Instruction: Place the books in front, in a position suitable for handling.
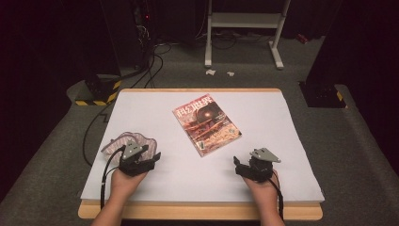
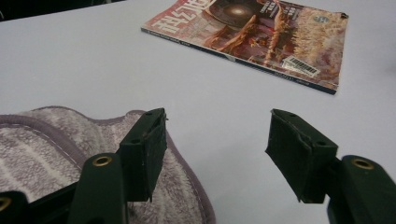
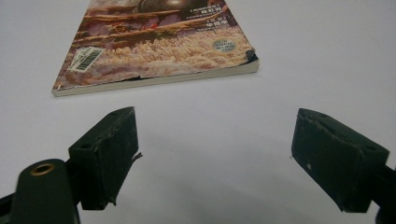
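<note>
scene: we work at a white table (image 1: 282, 141) with 2 hand-held grippers, 1 in each hand, both near our edge of it.
magazine: the magazine (image 1: 207, 124) lies flat and closed, cover up, near the middle of the table, turned at an angle. it sits between the 2 grippers and a little beyond them, touching neither.
towel: a purple-grey towel (image 1: 123, 141) lies crumpled at the left, just under and beyond our left hand.
left gripper: the left gripper (image 1: 141, 162) hovers at the towel's near edge. in the left gripper view its jaws stand apart with bare table between them; the left finger (image 2: 144, 149) overlaps the towel's hem, but we cannot tell whether it touches. it has hold of nothing.
right gripper: the right gripper (image 1: 241, 167) rests low at the right, pointing toward the magazine's near corner. its jaws gape wide and nothing is between them.
done: we judge that nothing is done yet; both things lie untouched and no grip is made.
left: everything, as far as we can see. the towel looks like the left gripper's first pick, and the magazine's near edge is the right's likely target.
caution: the magazine lies flush on the table, so getting a jaw under its edge may prove fiddly.
</note>
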`<state>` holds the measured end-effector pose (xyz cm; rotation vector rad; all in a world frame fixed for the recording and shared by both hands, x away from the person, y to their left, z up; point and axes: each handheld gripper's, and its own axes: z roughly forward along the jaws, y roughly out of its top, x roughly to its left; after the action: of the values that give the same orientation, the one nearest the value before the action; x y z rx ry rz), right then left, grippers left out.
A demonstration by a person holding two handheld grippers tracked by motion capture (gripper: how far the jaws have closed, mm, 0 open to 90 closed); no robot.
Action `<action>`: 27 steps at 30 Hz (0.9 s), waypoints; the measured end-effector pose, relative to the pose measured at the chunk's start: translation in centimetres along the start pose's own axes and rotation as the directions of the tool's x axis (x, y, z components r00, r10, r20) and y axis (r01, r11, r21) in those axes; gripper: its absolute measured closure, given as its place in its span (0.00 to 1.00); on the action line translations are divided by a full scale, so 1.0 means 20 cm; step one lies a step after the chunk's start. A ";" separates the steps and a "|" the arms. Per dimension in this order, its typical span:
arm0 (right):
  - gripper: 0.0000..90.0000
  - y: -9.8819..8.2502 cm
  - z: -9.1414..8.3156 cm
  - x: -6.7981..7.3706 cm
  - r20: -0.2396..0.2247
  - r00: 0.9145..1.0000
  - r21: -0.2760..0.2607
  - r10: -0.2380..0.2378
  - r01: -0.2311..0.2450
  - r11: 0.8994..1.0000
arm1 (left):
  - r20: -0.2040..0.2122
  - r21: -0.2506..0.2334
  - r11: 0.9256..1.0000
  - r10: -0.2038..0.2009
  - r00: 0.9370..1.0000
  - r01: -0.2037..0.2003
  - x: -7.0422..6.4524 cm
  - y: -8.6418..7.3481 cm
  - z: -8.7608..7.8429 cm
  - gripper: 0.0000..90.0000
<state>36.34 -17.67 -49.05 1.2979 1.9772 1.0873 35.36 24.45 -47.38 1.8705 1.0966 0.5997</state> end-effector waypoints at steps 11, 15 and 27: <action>0.22 -0.02 -0.01 -0.04 -0.025 0.999 0.001 0.024 -0.024 1.000 | 0.021 0.012 1.000 0.002 1.000 -0.003 -0.03 0.00 0.03 0.41; 0.22 -0.02 -0.01 -0.06 -0.018 0.999 -0.005 0.029 -0.029 1.000 | 0.028 0.017 1.000 0.006 1.000 -0.007 -0.04 -0.01 0.04 0.40; 0.24 -0.03 -0.01 -0.04 -0.023 1.000 -0.008 0.006 -0.007 1.000 | 0.064 0.017 1.000 0.003 0.998 -0.004 -0.05 -0.01 0.05 0.39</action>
<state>36.24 -18.66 -49.42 1.2937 1.9844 1.1173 35.50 23.21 -48.02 1.8943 1.0601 0.5298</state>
